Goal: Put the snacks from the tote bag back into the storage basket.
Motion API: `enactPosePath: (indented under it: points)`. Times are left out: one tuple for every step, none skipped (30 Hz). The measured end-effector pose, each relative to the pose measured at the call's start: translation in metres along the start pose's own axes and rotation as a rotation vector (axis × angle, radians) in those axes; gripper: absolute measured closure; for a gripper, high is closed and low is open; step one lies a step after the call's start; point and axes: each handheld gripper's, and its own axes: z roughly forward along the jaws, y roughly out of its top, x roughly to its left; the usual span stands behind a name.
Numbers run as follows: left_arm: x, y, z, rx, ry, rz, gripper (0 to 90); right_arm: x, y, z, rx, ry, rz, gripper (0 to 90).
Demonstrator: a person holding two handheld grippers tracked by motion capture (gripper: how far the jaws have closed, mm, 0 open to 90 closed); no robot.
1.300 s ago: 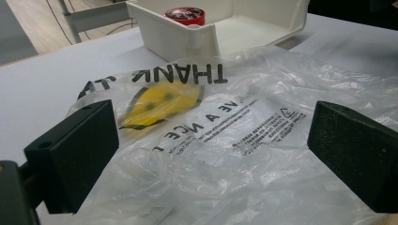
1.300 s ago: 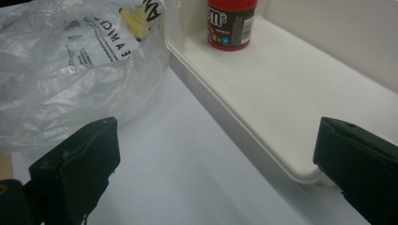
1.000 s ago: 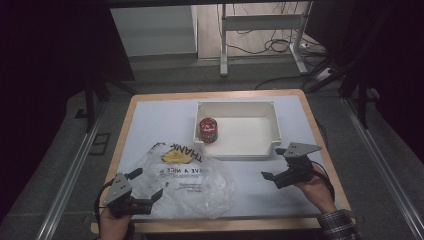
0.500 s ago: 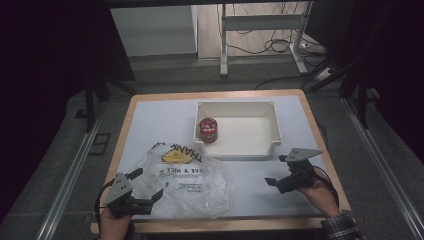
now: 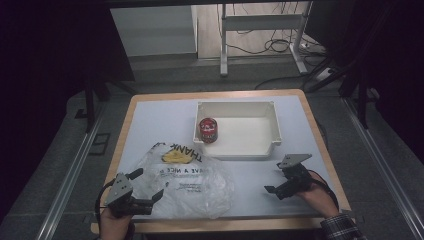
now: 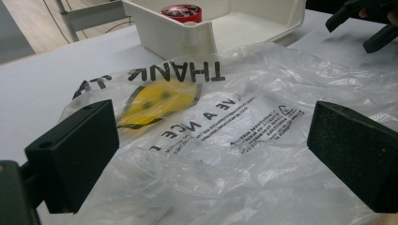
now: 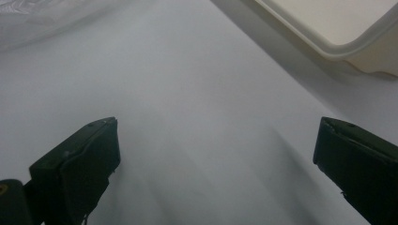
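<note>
A can stands in the left end of a bin at the far middle of the table. A plastic bag lies in front of the bin, toward the near left. The left gripper sits at the bag's left edge; the right gripper is well apart, right of it.
</note>
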Motion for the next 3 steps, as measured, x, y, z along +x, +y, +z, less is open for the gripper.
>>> enactPosePath:
  points:
    - [0.0002,0.0001,-0.0001,-0.001,0.000,-0.001,2.4,0.0001,0.0002,-0.0001,-0.002,-0.001,-0.001,1.2]
    - [0.0004,0.0002,-0.0003,-0.002,0.001,-0.002,2.4,0.0000,0.0004,-0.0003,-0.007,-0.003,-0.003,1.2]
    - [0.0004,0.0002,-0.0003,-0.002,0.001,-0.002,2.4,-0.0002,0.0006,-0.0005,-0.010,-0.003,-0.001,1.2]
